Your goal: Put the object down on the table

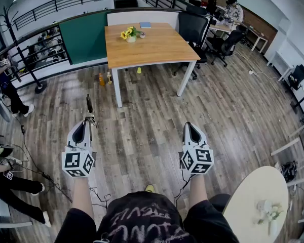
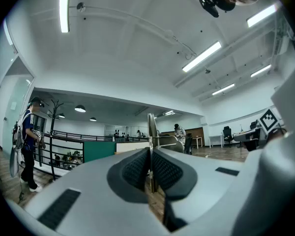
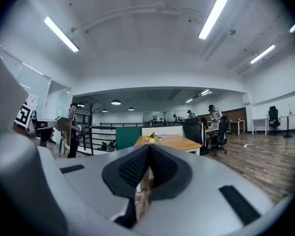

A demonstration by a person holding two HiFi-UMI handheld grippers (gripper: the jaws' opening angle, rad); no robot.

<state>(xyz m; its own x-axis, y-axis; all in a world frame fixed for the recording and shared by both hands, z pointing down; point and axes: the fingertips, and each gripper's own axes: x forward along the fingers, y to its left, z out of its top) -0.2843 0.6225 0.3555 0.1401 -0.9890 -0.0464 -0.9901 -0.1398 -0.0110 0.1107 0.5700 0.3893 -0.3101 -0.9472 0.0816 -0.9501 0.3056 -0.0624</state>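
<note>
Steel-grey thin utensil is clamped edge-on in the left gripper, projecting forward. The right gripper is closed and empty. The wooden table stands well ahead of both claws, so approach, lower the utensil flat, then release.

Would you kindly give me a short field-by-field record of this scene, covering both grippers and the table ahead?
left gripper: shut on a thin metal tool that sticks out past the jaws
right gripper: shut, nothing between the jaws
table: wooden, ahead of the person, across open floor
on the table: sunflower pot, blue book
task state: tool not yet put down
</note>
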